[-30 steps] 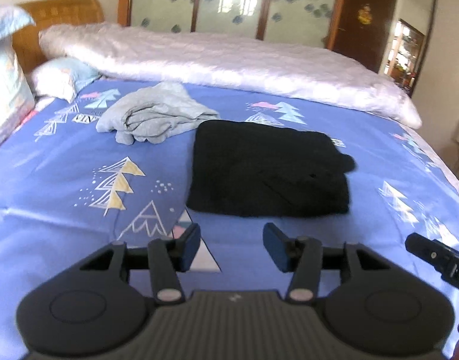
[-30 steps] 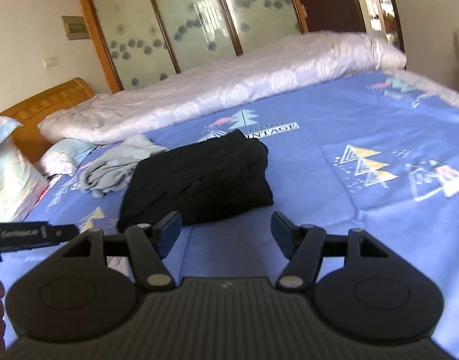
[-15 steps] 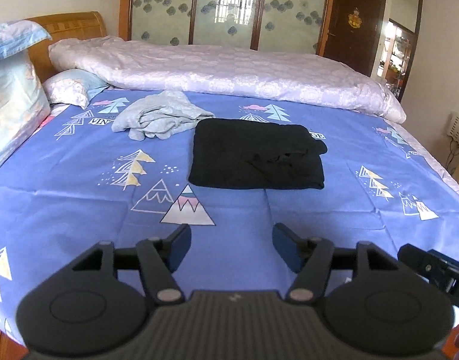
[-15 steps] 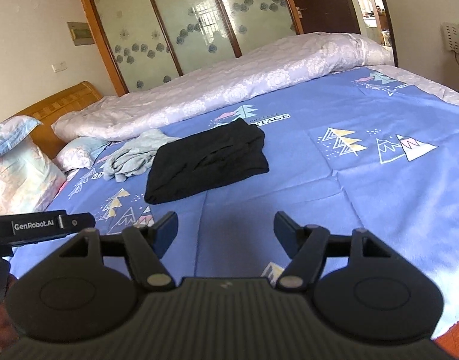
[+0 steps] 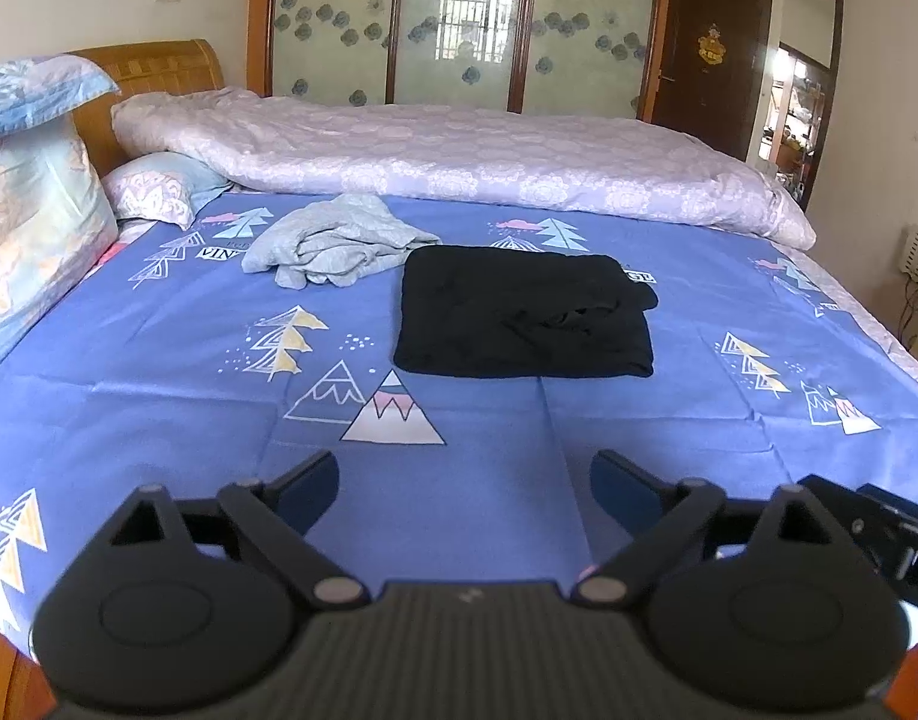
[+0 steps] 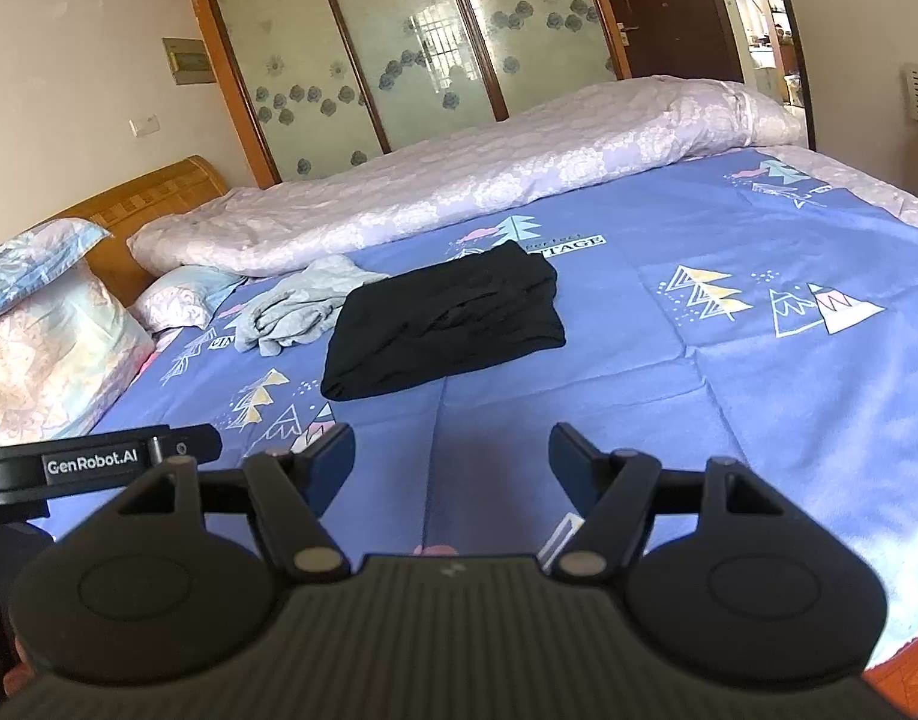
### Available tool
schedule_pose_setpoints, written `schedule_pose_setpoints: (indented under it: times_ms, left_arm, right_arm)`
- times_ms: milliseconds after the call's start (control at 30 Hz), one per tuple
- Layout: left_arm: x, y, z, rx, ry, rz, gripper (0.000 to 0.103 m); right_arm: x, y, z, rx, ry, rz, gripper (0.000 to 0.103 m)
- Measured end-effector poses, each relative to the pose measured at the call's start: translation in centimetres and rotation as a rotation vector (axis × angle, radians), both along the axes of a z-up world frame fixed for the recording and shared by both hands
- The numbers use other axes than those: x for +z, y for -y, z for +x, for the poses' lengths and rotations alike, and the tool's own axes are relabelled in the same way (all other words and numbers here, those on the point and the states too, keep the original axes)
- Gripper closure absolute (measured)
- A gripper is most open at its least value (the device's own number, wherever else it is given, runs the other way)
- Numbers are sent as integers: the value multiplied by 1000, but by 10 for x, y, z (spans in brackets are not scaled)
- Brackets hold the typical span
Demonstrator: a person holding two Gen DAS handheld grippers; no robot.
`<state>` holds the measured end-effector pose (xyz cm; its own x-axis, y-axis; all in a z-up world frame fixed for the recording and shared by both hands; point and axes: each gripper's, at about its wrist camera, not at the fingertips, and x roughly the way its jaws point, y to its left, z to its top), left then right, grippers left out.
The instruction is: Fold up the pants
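The black pants (image 5: 522,315) lie folded into a flat rectangle in the middle of the blue bed sheet (image 5: 159,360), seen also in the right wrist view (image 6: 447,324). My left gripper (image 5: 464,483) hovers over the sheet near the bed's front edge, well short of the pants; its jaws are opening, with nothing between them. My right gripper (image 6: 452,456) is open and empty, also back from the pants. Part of the right gripper's body (image 5: 879,528) shows at the lower right of the left wrist view, and the left gripper's body (image 6: 93,462) shows at the left of the right wrist view.
A crumpled grey garment (image 5: 333,240) lies just left of the pants. A rolled pale quilt (image 5: 459,162) runs along the far side of the bed. Pillows (image 5: 33,198) are stacked at the wooden headboard on the left. Sliding wardrobe doors (image 5: 459,24) stand behind.
Both grippers have pulled back from the pants toward the bed's front edge, so the pants look smaller and farther away. The left gripper's jaws have spread wider.
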<state>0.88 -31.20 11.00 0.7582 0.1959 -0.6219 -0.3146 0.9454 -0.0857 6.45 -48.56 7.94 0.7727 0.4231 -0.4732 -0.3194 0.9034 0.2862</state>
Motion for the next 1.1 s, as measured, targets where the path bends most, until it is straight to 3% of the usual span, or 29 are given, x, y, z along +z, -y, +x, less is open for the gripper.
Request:
schedule_pose_setpoints:
  times_ms: [233, 500, 633, 733, 933, 1100]
  left_arm:
    - [-8, -1, -2, -27, -37, -40, 0]
    - [-16, -1, -5, -47, -78, -121, 0]
    - [-19, -1, -9, -48, -83, -142, 0]
    - [-19, 1, -14, -39, -69, -118, 0]
    - [-18, 9, -21, -25, -54, -11, 0]
    - [-21, 7, -23, -9, -54, 7, 0]
  right_arm:
    - [-11, 0, 4, -6, -55, 10, 28]
    - [-14, 11, 4, -24, -115, 70, 24]
    - [-14, 10, 5, -50, -134, 31, 17]
    - [-14, 8, 3, -101, -118, -33, 10]
    - [-19, 2, 2, -186, -119, -159, 5]
    - [-20, 4, -2, -179, -104, -164, 0]
